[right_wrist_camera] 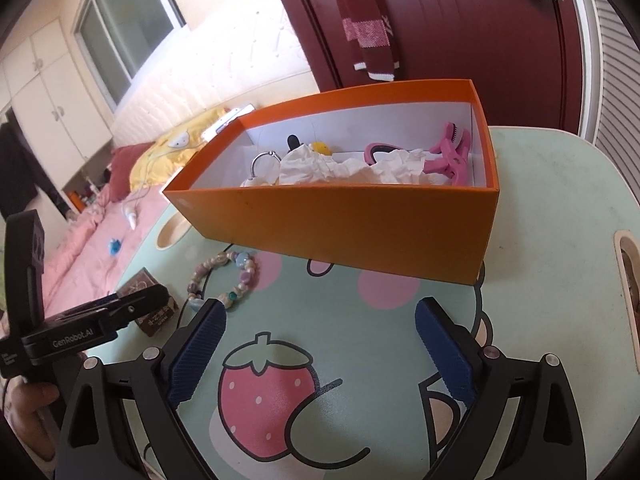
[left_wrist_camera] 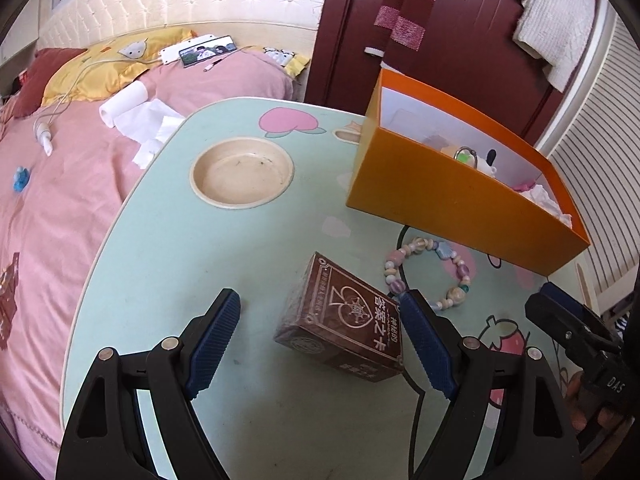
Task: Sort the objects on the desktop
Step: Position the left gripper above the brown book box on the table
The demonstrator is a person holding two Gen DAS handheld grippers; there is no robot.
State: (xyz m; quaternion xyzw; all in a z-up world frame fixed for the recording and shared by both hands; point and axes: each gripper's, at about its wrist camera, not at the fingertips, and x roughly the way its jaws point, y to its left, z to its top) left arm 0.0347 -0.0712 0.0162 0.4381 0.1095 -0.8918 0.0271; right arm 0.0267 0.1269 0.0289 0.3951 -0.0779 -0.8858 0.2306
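A brown card box (left_wrist_camera: 344, 320) lies on the mint-green table (left_wrist_camera: 168, 248), between the fingers of my open left gripper (left_wrist_camera: 320, 320), which straddles it without touching. A pastel bead bracelet (left_wrist_camera: 430, 272) lies just right of it, in front of the orange box (left_wrist_camera: 452, 196). In the right wrist view the orange box (right_wrist_camera: 360, 224) holds crumpled tissue, a pink hair clip (right_wrist_camera: 450, 152), a ring and small toys. My right gripper (right_wrist_camera: 320, 324) is open and empty over the strawberry print. The bracelet (right_wrist_camera: 224, 276) and card box (right_wrist_camera: 154, 300) lie to its left.
A round recessed cup holder (left_wrist_camera: 242, 172) sits at the table's far left. A pink bed (left_wrist_camera: 60, 184) with tissues and a phone lies beyond the left edge. A dark red door (right_wrist_camera: 460, 20) with a scarf stands behind the box. The left gripper's body (right_wrist_camera: 80, 320) shows at lower left.
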